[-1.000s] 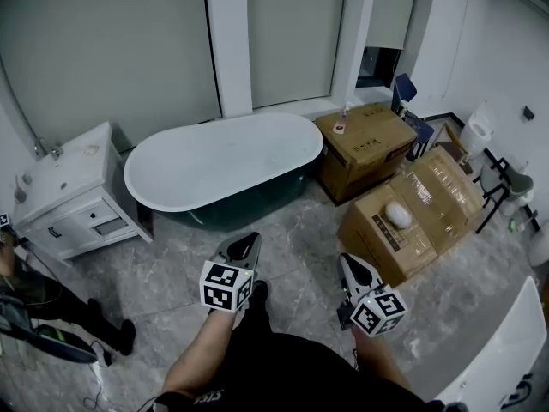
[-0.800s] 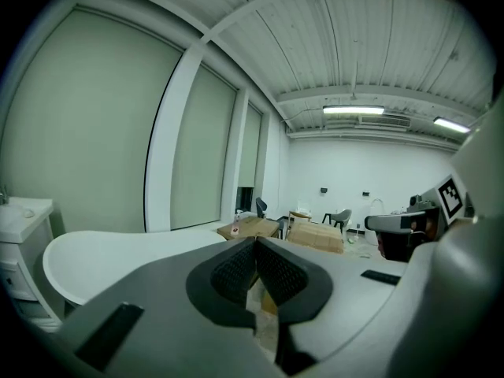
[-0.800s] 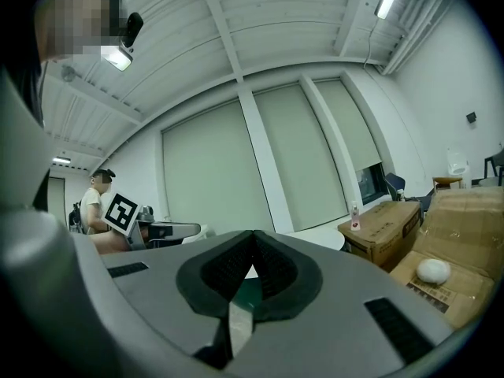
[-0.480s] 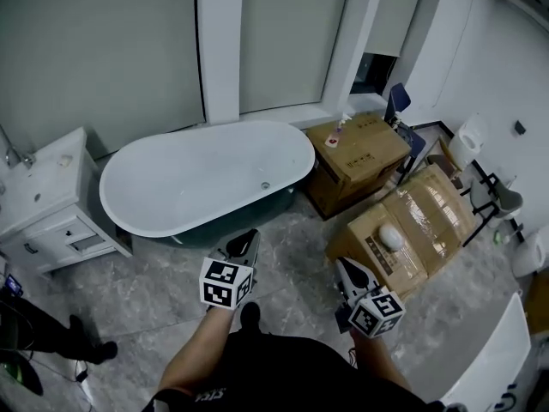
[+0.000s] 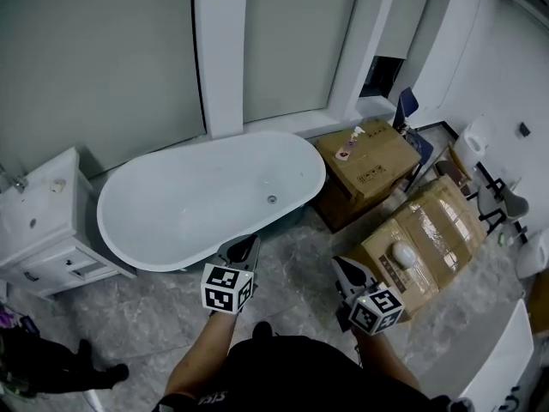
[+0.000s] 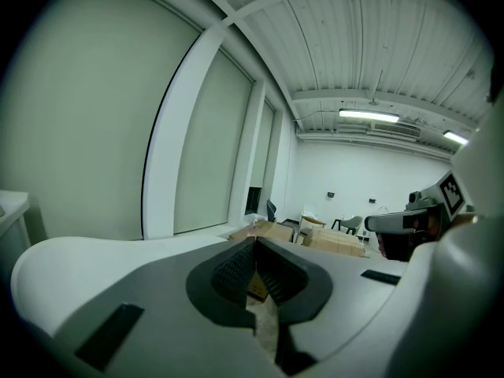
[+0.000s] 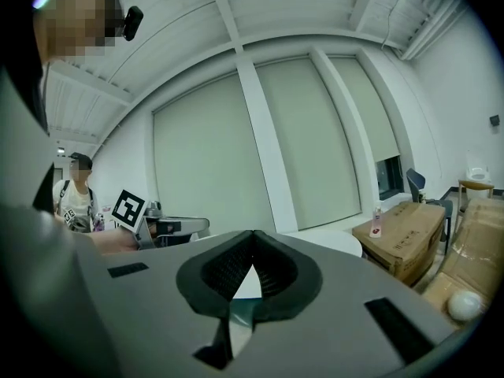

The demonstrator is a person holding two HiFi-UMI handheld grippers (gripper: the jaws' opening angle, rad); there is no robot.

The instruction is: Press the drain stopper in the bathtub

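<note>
Two grippers are held above the grey floor (image 5: 296, 251), short of the bathtub (image 5: 159, 217). The left gripper (image 5: 246, 245) is seen just beside the tub's near rim, the right gripper (image 5: 341, 266) nearer the cardboard boxes (image 5: 377, 163). Both pairs of jaws are pressed together, with nothing clamped. The drain stopper (image 5: 272, 199) is seen on the tub's white bottom, toward its right end, well apart from both.

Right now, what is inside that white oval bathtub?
Inside the white oval bathtub only a small round metal drain stopper shows, on the bare floor towards its right end. The near inner wall is mostly out of sight below the rim.
</note>
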